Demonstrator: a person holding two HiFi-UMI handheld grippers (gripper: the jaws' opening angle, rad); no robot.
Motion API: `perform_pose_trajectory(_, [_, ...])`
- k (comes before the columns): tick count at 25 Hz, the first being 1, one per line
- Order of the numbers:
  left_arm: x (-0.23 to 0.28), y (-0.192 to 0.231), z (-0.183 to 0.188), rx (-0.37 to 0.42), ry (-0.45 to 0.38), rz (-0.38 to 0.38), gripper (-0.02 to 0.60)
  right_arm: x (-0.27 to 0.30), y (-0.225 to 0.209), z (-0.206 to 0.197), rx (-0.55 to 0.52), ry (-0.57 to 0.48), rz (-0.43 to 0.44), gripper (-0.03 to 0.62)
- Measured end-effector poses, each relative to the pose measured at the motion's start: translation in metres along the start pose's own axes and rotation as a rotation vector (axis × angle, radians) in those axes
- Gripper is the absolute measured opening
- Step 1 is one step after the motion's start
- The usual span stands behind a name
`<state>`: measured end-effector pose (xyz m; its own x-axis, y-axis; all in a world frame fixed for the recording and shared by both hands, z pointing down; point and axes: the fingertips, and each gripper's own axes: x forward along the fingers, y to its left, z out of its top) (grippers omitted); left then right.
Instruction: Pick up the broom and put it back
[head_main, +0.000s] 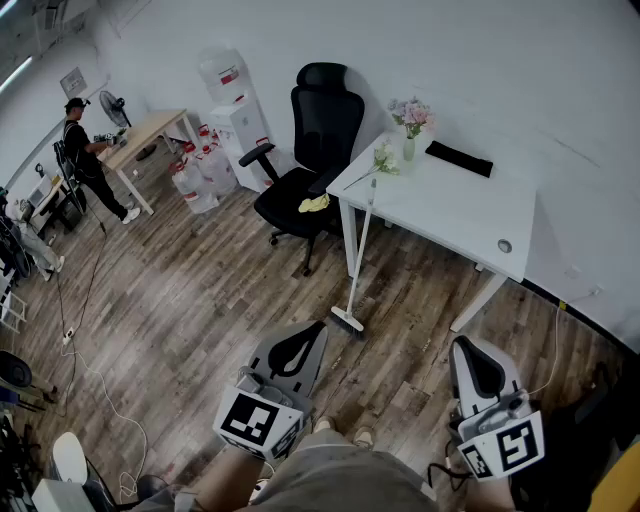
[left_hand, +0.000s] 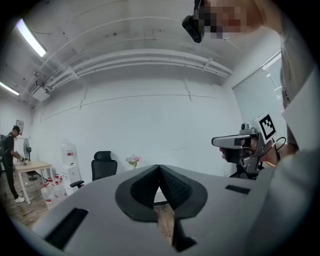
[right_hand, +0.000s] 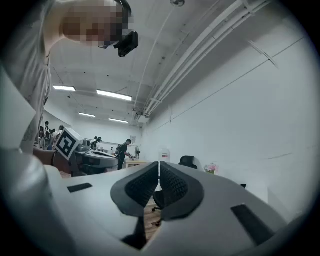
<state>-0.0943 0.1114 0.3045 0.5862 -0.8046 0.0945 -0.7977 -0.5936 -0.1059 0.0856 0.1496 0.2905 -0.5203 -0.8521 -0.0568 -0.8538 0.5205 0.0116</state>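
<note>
The left claw and right claw are shut and empty, well apart from the broom leaning on the bench, and a clumsy bump may tip it over.

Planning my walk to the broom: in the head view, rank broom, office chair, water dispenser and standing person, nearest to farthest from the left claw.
1. Broom, just ahead of the left claw, leaning on the desk.
2. Office chair, behind the broom.
3. Water dispenser, at the back wall.
4. Standing person, far left.
</note>
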Motion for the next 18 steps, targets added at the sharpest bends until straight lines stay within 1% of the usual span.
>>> perform_pose_trajectory(6, [0.005, -0.003, 0.001, 0.002, 0.000, -0.002, 0.017, 0.003, -0.007, -0.001, 0.018, -0.011, 0.003, 0.034])
perform_pose_trajectory(13, [0.009, -0.011, 0.002, -0.002, 0.002, -0.022, 0.017, 0.000, -0.012, -0.001, 0.014, -0.006, -0.007, 0.034])
perform_pose_trajectory(17, [0.010, -0.006, 0.013, -0.029, -0.037, 0.017, 0.021, -0.002, -0.015, -0.003, 0.014, 0.006, -0.002, 0.034])
perform_pose_trajectory(18, [0.012, -0.006, 0.014, -0.033, -0.042, 0.017, 0.106, -0.001, -0.016, -0.005, 0.014, 0.010, -0.001, 0.034])
